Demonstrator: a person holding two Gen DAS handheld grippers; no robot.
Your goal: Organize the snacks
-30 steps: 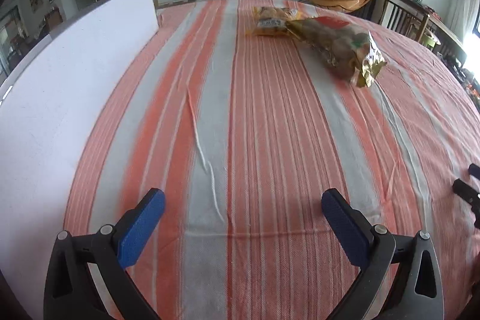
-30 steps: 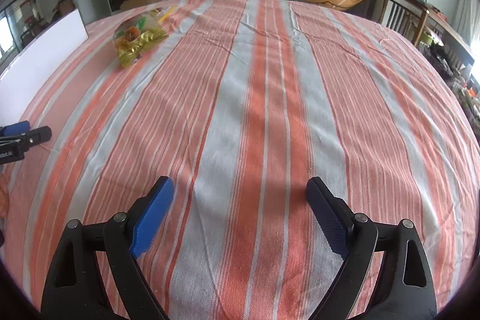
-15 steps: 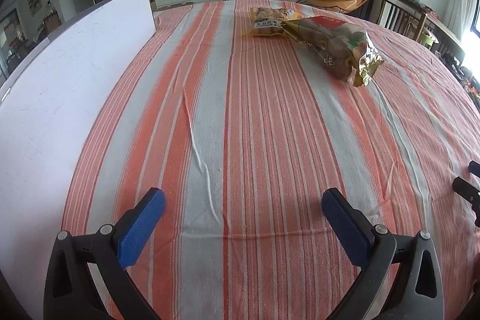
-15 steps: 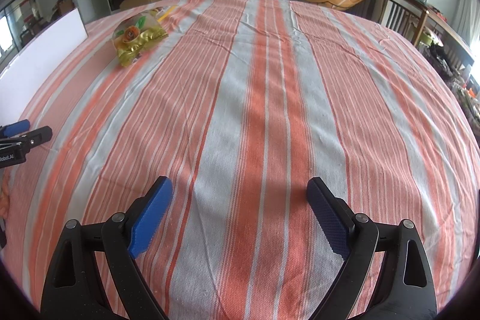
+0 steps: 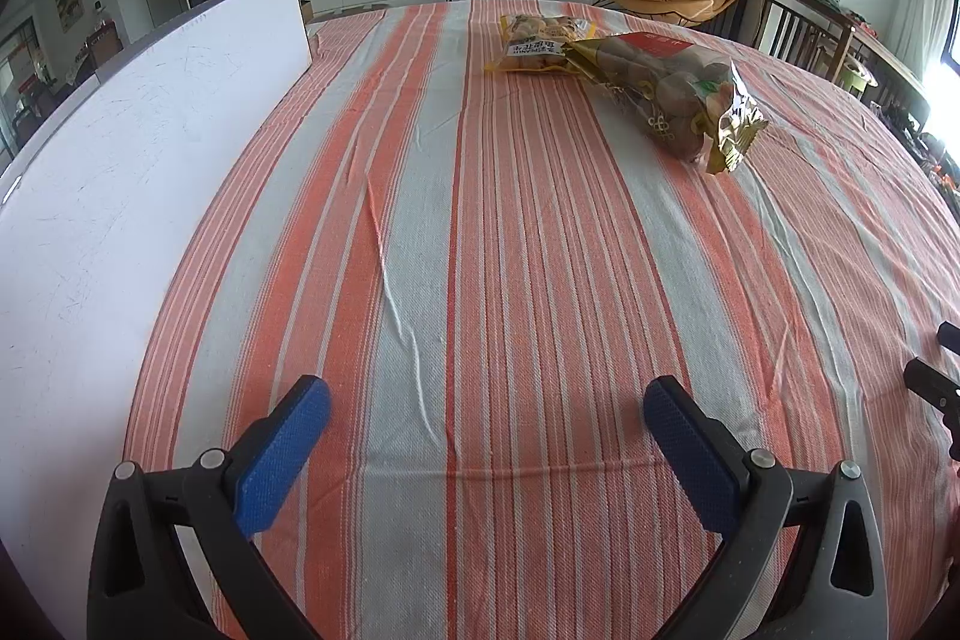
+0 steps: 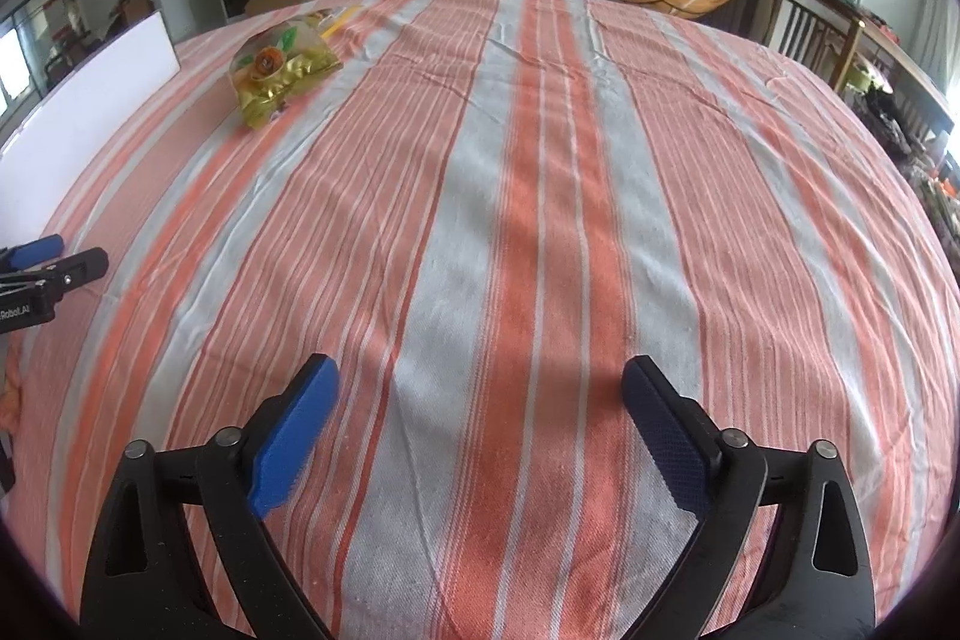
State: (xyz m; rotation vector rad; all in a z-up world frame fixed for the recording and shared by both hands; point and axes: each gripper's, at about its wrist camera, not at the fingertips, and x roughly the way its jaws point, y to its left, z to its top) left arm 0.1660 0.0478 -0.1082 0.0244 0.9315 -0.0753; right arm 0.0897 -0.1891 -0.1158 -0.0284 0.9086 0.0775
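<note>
Two snack bags lie at the far side of the striped tablecloth. A long clear-and-gold bag of brown round snacks (image 5: 672, 100) lies on its side, and a yellow peanut bag (image 5: 537, 43) lies just behind it. In the right wrist view the gold bag (image 6: 276, 67) shows at the far left. My left gripper (image 5: 486, 400) is open and empty, low over the cloth, well short of the bags. My right gripper (image 6: 480, 382) is open and empty over the cloth's middle.
A white upright board (image 5: 120, 148) runs along the left edge of the table (image 5: 510, 250). The right gripper's tip (image 5: 936, 388) shows at the left view's right edge, the left gripper's tip (image 6: 48, 268) at the right view's left edge. Chairs stand at the far right.
The left wrist view has tilted a little so the bags sit lower and nearer. The right gripper has barely moved. Both stay open.
</note>
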